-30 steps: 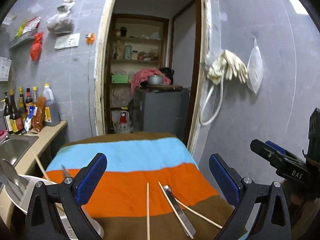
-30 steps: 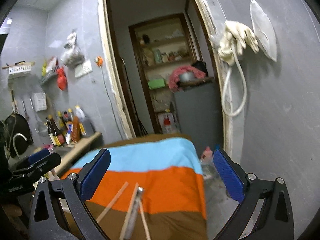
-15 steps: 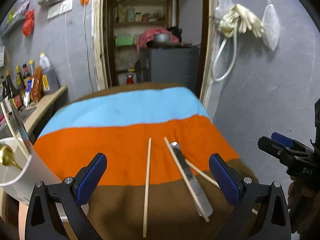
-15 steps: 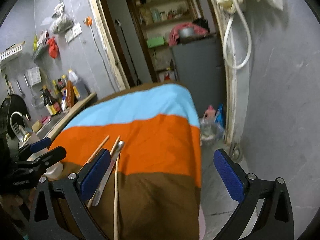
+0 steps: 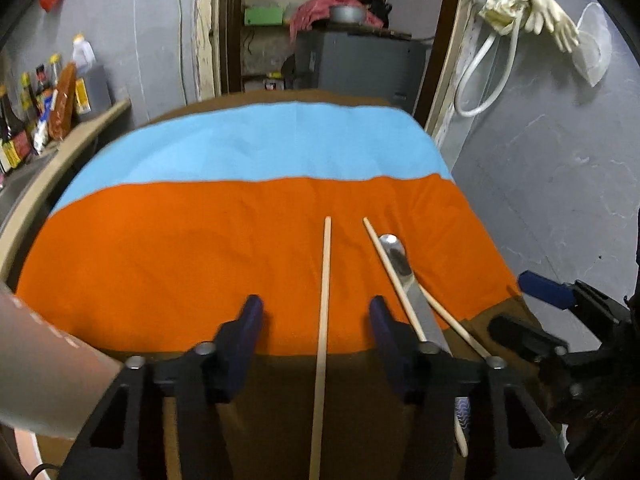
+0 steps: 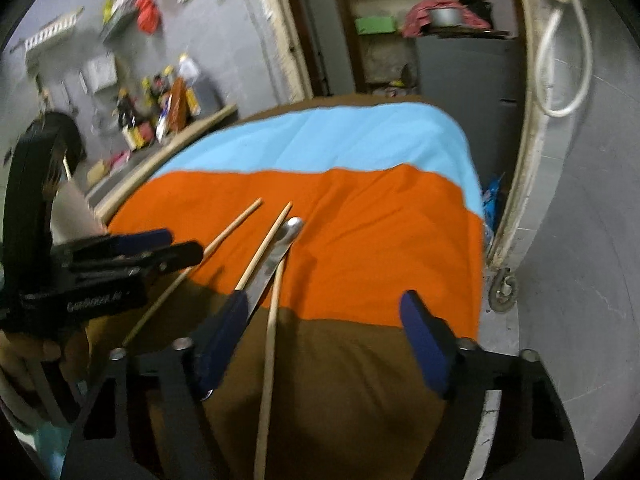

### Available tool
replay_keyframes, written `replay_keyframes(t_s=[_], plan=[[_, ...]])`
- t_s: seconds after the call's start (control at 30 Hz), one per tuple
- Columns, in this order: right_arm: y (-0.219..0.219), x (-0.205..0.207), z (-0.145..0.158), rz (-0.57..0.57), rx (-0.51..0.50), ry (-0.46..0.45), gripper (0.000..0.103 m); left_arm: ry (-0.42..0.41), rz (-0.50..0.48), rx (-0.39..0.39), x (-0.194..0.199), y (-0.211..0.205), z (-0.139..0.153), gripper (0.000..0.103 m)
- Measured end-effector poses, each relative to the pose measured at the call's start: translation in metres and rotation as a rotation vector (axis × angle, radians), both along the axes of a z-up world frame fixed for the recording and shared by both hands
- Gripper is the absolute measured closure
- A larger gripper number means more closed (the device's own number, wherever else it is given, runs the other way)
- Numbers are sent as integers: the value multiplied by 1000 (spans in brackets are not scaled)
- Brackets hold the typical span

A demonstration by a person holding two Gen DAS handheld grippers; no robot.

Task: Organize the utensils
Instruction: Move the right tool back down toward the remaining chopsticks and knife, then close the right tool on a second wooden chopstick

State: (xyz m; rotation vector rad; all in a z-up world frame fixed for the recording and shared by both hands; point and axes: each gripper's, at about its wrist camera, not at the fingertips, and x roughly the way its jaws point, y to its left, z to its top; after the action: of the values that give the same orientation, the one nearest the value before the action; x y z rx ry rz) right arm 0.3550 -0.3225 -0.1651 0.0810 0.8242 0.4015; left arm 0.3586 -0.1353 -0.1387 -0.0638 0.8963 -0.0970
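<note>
Three wooden chopsticks and a metal knife [image 5: 404, 276] lie on a striped cloth [image 5: 200, 248] over the table. My left gripper [image 5: 316, 320] is open, low over the cloth, with one chopstick [image 5: 323, 320] lying between its fingers, apart from both pads. A second chopstick [image 5: 390, 276] lies along the knife and a third [image 5: 452, 320] crosses under it. My right gripper [image 6: 324, 320] is open above the third chopstick [image 6: 270, 340] and beside the knife [image 6: 276, 256]. A white utensil cup [image 5: 44, 364] stands at the left.
A counter [image 5: 72, 140] with sauce bottles [image 5: 56, 100] runs along the left. A grey wall [image 5: 560, 168] stands close on the right of the table. A doorway [image 5: 320, 40] with shelves and a grey cabinet lies beyond the table's far edge.
Both grippers have tilted down and dropped toward the cloth. Their jaws have narrowed but stay open. The left one now straddles a chopstick; the right one has come over the knife and chopstick.
</note>
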Motion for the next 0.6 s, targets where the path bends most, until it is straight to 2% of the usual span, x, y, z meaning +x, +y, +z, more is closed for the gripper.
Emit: replay_keyframes(t_s=[0.03, 0.13, 0.33, 0.43, 0.6], plan=[[3, 2, 0, 11, -10, 7, 48, 14, -2, -3, 3, 1, -2, 64], [16, 4, -2, 47, -46, 19, 55, 49, -12, -10, 9, 1, -6, 74], [29, 6, -6, 83, -116, 41, 66, 101, -36, -20, 18, -3, -12, 84], [36, 7, -6, 76, -177, 42, 66, 124, -40, -16, 21, -4, -15, 84], [49, 14, -3, 55, -305, 21, 66, 143, -29, -52, 28, 1, -14, 84]])
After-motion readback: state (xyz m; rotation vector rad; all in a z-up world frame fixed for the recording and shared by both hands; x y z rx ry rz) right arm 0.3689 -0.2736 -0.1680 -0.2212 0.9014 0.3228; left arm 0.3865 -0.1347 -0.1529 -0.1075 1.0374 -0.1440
